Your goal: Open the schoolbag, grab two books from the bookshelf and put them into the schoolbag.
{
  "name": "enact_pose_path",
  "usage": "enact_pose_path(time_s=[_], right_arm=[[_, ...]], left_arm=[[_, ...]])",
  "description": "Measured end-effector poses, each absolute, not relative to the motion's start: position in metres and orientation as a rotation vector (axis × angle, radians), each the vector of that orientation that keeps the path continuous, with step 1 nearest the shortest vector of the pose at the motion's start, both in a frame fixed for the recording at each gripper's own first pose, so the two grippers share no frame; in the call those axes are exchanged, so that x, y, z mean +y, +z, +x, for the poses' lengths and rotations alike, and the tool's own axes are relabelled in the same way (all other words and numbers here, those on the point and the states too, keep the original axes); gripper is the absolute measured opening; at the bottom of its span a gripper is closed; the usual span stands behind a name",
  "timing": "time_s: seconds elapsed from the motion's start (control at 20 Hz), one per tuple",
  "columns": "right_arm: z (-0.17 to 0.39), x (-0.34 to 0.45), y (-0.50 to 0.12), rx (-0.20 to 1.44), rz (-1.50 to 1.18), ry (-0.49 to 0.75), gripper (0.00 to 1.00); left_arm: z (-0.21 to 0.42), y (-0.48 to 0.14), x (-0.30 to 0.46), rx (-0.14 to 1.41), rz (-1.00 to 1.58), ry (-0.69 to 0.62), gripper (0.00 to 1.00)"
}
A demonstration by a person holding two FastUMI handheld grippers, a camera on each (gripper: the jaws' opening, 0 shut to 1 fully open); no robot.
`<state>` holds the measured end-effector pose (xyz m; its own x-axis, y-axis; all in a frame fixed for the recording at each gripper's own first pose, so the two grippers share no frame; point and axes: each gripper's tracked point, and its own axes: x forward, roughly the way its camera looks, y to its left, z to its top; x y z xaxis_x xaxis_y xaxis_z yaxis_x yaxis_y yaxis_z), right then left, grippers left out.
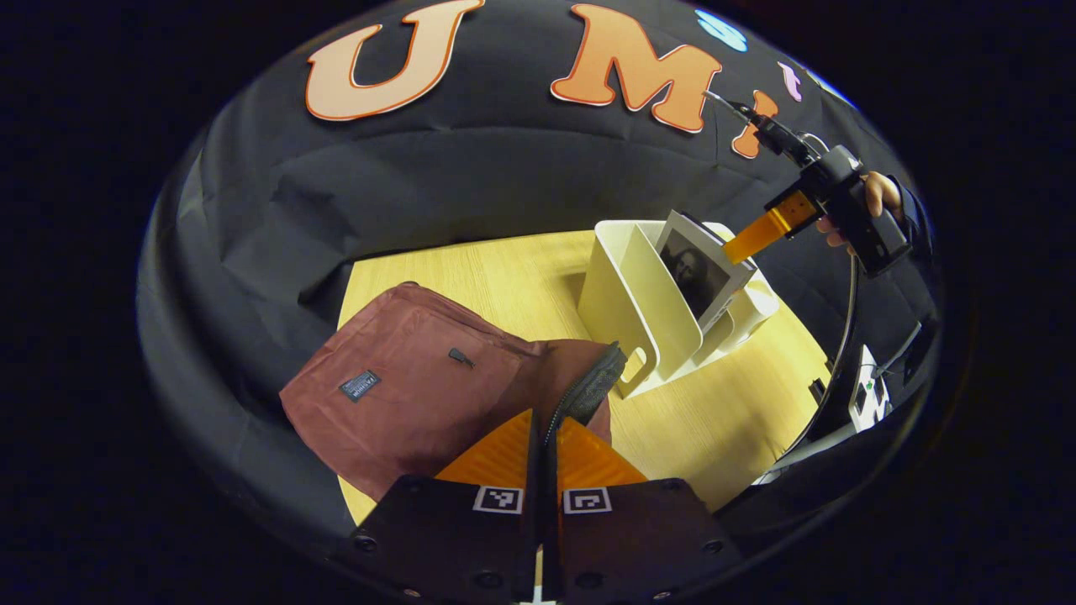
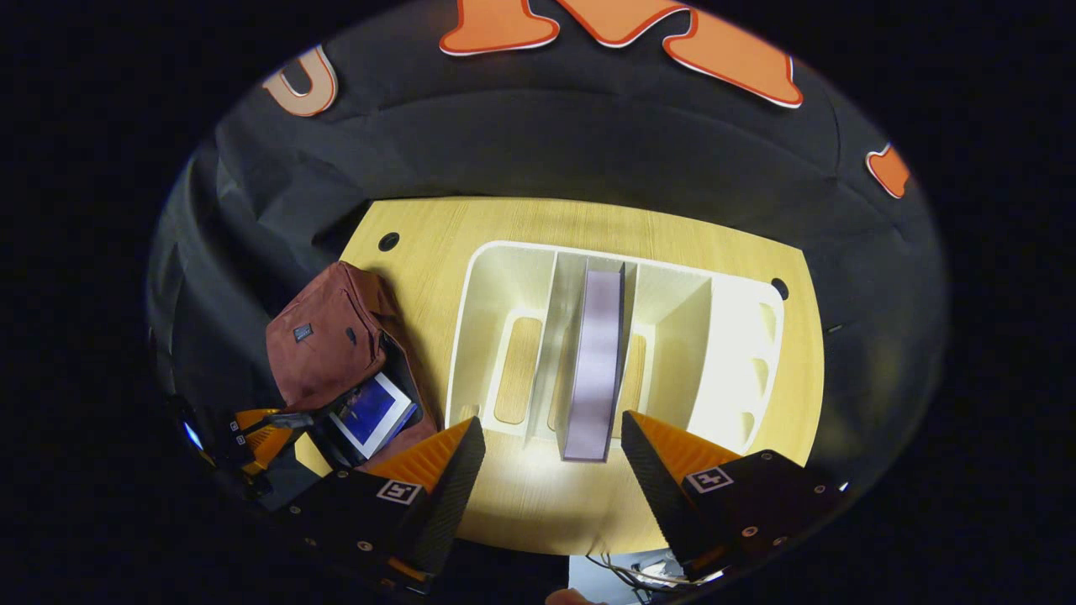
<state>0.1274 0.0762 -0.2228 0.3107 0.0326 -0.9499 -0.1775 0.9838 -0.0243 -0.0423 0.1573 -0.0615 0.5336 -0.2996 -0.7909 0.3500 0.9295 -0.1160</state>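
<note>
Nearest in the left gripper view, the left gripper point(image 1: 544, 437) has its two fingers pressed together on the edge of the schoolbag's open flap, the black zipper band point(image 1: 588, 391) rising from between them. The dark red schoolbag point(image 1: 403, 386) lies on the wooden table point(image 1: 504, 269) near its left edge, with a small label patch on its front. Beyond it to the right stands the white bookshelf point(image 1: 639, 311), holding a book point(image 1: 702, 273) that leans to one side. Above the shelf a hand point(image 1: 878, 206) holds the right gripper.

In the right gripper view, the right gripper point(image 2: 555, 454) hangs over the bookshelf point(image 2: 723, 336) with its jaws spread wide, touching nothing. The book point(image 2: 597, 361) stands on edge in the middle compartment, just past the fingertips and between them. At the table's left side the schoolbag point(image 2: 324, 344) lies open, a blue-covered book point(image 2: 372, 412) lying in its mouth. The left gripper point(image 2: 277, 424) sits at the bag's near edge.
</note>
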Motion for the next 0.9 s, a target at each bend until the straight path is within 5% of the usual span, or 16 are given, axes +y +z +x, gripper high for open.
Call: enact_pose_path(time_s=[0.45,0.75,0.8,0.85,0.9], right_arm=[[0.167,0.059,-0.276,1.363,-0.147,0.092,0.96],[0.171,0.061,-0.294,1.467,-0.095,0.049,0.48],[0.172,0.061,-0.299,1.469,-0.079,0.042,0.52],[0.172,0.056,-0.295,1.476,-0.086,0.029,0.4],[0.17,0.055,-0.291,1.48,-0.078,0.02,0.39]], left_arm=[[-0.046,-0.074,0.157,0.963,0.028,-0.33,0.04],[-0.046,-0.075,0.157,0.98,0.022,-0.311,0.04],[-0.046,-0.075,0.157,0.98,0.023,-0.314,0.04],[-0.047,-0.076,0.156,0.98,0.026,-0.319,0.04],[-0.046,-0.077,0.155,0.978,0.028,-0.325,0.04]])
